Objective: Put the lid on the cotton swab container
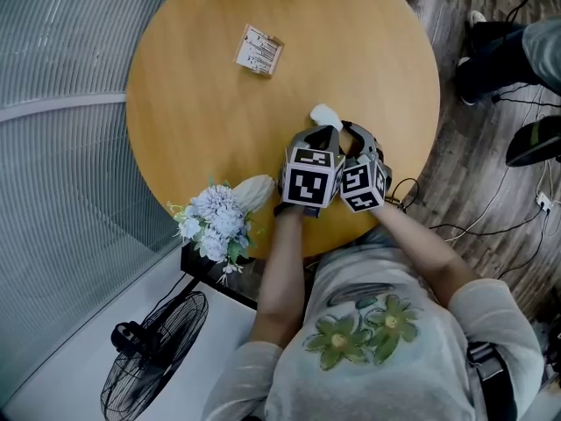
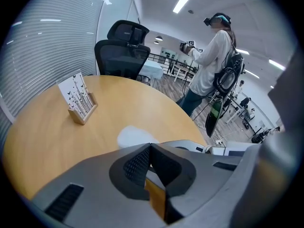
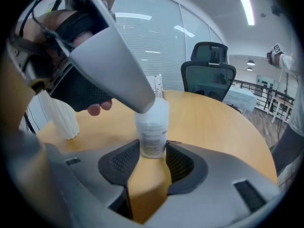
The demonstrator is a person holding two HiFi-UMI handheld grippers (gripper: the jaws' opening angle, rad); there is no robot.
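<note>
The cotton swab container (image 3: pixel 152 129), a white cylinder with a printed label, stands on the round wooden table (image 1: pixel 202 112) near its front edge. My right gripper (image 3: pixel 153 152) is shut on its lower part, one pad on each side. My left gripper (image 2: pixel 151 148) is shut with nothing between its jaws. Its fingers (image 3: pixel 116 63) come down from the upper left onto the container's top. The white lid (image 2: pixel 134 137) shows just beyond the left jaw tips. In the head view the container (image 1: pixel 326 115) pokes out ahead of both marker cubes.
A wooden card holder (image 1: pixel 259 51) sits at the table's far side. A white vase of pale flowers (image 1: pixel 219 219) stands at the left front edge, with a floor fan (image 1: pixel 153 349) below it. Office chairs (image 2: pixel 124 51) and a standing person (image 2: pixel 211 61) are beyond the table.
</note>
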